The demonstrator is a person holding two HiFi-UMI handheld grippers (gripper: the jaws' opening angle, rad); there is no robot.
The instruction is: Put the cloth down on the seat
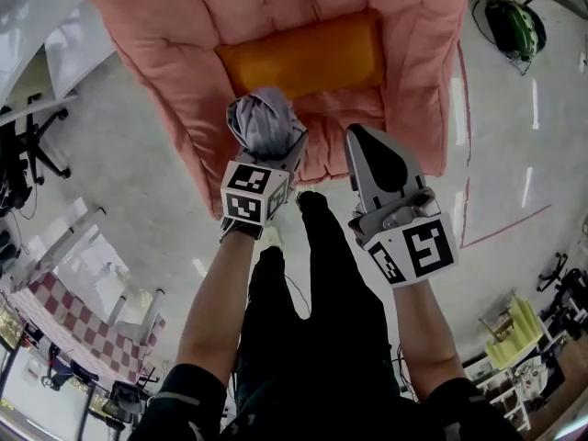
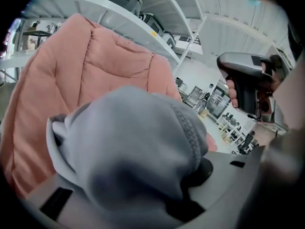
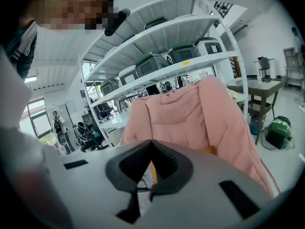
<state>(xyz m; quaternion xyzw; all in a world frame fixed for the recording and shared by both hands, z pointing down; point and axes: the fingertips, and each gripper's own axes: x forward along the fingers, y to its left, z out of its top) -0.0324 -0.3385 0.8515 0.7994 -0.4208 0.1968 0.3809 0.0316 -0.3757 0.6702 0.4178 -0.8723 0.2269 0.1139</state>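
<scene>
Grey cloth [image 1: 265, 120] sits bunched in the left gripper [image 1: 269, 143], whose jaws pinch the wad above the front edge of the pink armchair [image 1: 156, 53], just short of the orange cushion [image 1: 303, 55] on its seat. To the right, near that same front edge, the right gripper [image 1: 355, 136] has its jaws pressed together with nothing between them.

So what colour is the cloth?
The cloth is grey. It shows best in the left gripper view.
</scene>
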